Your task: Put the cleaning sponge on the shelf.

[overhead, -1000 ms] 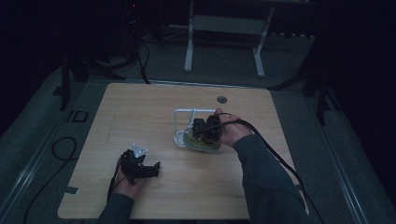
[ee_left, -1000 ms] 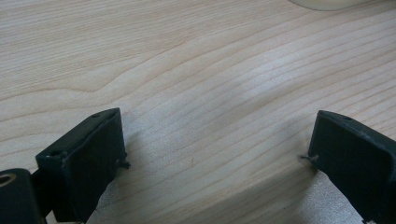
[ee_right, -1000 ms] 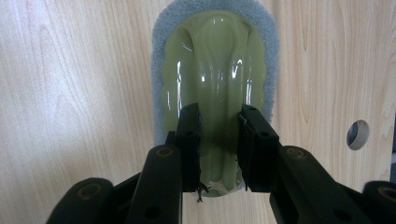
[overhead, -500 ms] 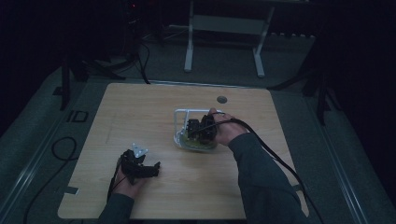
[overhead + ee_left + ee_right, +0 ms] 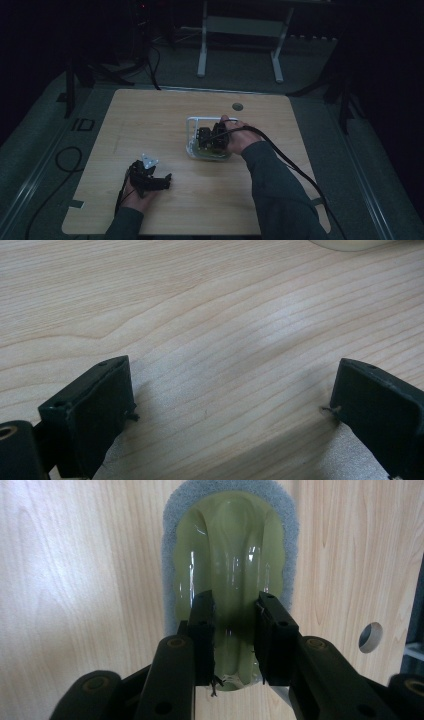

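between the right tongs, a green scrubber's handle sits clamped.

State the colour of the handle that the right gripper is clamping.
Translucent yellow-green, on a grey-blue sponge pad; the right gripper view shows the handle best.

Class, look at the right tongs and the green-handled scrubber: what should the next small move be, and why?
Probably lift straight up a little. The right tongs have their jaws closed on the raised green handle of the scrubber, which lies flat with its grey pad on the table. The left tongs rest open.
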`<state>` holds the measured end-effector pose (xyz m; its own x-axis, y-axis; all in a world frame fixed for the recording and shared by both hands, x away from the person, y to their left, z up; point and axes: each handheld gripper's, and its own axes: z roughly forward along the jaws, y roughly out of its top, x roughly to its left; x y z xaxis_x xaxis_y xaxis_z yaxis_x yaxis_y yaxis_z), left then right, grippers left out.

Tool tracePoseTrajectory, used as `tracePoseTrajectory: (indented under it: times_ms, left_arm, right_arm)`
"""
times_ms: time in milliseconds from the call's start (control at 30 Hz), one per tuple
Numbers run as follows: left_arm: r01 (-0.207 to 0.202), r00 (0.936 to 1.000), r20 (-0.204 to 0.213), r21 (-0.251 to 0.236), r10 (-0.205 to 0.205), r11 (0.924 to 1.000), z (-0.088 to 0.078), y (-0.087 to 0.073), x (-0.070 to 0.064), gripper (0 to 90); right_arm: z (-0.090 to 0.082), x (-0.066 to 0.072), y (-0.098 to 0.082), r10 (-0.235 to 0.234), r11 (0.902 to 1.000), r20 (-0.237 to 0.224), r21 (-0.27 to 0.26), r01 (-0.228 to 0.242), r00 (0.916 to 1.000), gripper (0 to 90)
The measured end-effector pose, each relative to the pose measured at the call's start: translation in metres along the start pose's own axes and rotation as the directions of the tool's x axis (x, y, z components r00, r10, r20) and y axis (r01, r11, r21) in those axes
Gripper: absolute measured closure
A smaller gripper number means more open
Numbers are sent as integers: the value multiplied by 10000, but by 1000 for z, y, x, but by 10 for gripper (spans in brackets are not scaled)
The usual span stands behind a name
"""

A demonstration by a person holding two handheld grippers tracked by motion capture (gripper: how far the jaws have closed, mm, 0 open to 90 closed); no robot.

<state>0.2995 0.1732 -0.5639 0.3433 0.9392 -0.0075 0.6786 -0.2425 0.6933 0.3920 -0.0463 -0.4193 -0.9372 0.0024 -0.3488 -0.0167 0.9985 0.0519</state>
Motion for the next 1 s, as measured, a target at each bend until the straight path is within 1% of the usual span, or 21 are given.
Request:
tracePoseTrajectory:
  times_ms: [67,167,267,333,433,567,667,900,1000]
  left_arm:
    - [0,10000,10,-11,1,10000,0,0,0,38]
    - [4,10000,7,-8,-4,10000,0,0,0,38]
    - [-10,10000,11,-2,10,10000,0,0,0,39]
    - [3,10000,12,-13,-3,10000,0,0,0,38]
    - [-10,10000,15,8,10,10000,0,0,0,38]
    - [-21,10000,16,11,21,10000,0,0,0,38]
    - [-22,10000,16,12,22,10000,0,0,0,38]
    - [-23,10000,14,12,23,10000,0,0,0,38]
    - [-26,10000,20,18,26,10000,0,0,0,38]
  right_arm:
    - [1,-1,0,-23,10000,95,-15,23,10000,717]
    - [2,0,3,-70,9999,89,-82,71,9999,717]
    - [4,2,6,-211,9998,209,45,210,9996,717]
    - [6,2,8,-342,9994,227,38,342,9992,717]
    - [8,3,9,-360,9993,240,76,358,9991,717]
    - [12,3,9,-436,9986,301,304,427,9986,717]
    - [13,3,9,-505,9983,351,311,494,9981,717]
    - [15,1,9,-477,9981,518,408,456,9975,717]
    - [18,2,10,-549,9972,610,546,516,9966,717]
